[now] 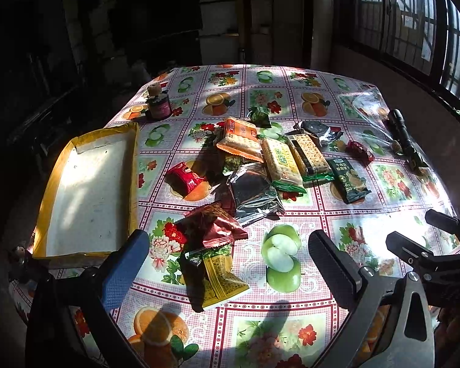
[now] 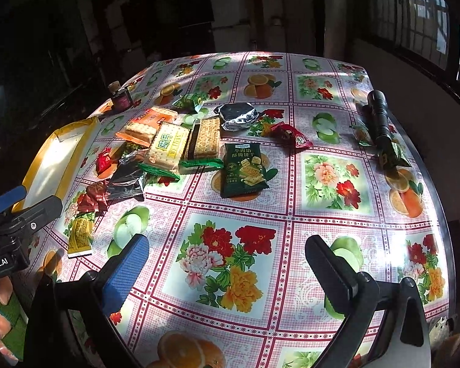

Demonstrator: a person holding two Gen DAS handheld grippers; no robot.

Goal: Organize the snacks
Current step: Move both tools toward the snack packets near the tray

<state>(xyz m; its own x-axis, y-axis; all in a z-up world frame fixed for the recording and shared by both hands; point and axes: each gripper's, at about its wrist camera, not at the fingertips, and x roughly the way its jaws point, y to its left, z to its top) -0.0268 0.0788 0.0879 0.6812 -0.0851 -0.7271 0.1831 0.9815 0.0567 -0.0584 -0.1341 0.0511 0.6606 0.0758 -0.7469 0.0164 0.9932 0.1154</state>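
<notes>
While both tools gape, flashlight (image 2: 378,116) flanks scattered snacks (image 2: 171,145).

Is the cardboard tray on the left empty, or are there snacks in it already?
Empty. The tray shows only its bare white bottom in the left wrist view, and all the snack packets lie outside it on the tablecloth.

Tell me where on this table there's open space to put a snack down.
The shallow tray at the left edge holds nothing. Bare cloth also lies ahead of the right gripper, from the dark green biscuit pack toward the flashlight. The middle-left is crowded: the cracker packs overlap.
</notes>
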